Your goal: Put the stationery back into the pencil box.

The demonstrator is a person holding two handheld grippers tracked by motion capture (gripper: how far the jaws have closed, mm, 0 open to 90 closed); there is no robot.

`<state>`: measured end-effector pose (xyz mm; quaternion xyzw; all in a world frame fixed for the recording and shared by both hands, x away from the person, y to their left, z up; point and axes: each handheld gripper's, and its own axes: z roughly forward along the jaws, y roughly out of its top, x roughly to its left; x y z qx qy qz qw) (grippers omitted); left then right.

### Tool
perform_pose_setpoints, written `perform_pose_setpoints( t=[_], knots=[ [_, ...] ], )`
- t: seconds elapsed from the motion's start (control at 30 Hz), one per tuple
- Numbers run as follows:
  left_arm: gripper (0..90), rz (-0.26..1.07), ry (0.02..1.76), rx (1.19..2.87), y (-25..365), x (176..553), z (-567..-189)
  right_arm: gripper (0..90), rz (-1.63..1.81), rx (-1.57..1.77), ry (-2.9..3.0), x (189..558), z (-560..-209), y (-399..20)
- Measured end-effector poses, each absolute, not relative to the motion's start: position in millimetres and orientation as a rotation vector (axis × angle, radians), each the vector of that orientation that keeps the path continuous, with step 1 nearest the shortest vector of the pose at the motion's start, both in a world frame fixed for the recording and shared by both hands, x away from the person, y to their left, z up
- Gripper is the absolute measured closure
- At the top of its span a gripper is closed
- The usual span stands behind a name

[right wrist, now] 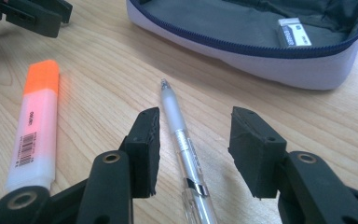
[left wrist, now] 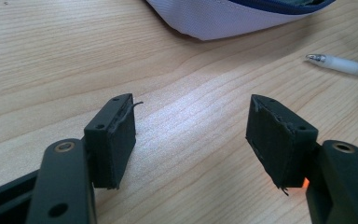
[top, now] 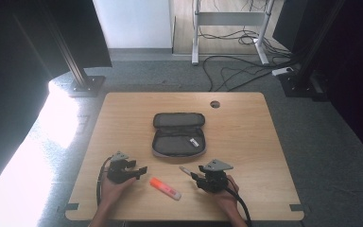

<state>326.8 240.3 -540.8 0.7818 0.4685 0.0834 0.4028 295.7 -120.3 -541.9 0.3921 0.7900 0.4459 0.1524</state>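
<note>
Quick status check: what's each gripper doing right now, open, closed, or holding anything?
Left gripper: open, holding nothing.
Right gripper: open, jaws straddling the pen, not gripping it.

Blown-out glare on floor (top: pixel 38 137) at left, dark corners, sharp close-ups

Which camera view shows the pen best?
The right gripper view: the pen lies close up on the table, lengthwise between the open jaws, with its tip and clip clear. The left gripper view shows its tip end at the right edge. In the high view it is a small sliver by the right gripper.
</note>
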Motion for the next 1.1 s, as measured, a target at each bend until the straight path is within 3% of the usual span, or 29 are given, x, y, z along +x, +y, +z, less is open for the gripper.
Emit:
perform_pose_setpoints(
  t=[1.1],
  knots=[
    [33.6, 0.212, 1.185, 1.970, 241.7, 326.8, -540.7, 65.6, 1.197, 1.091, 2.342, 297.0, -552.4, -110.0]
  ],
)
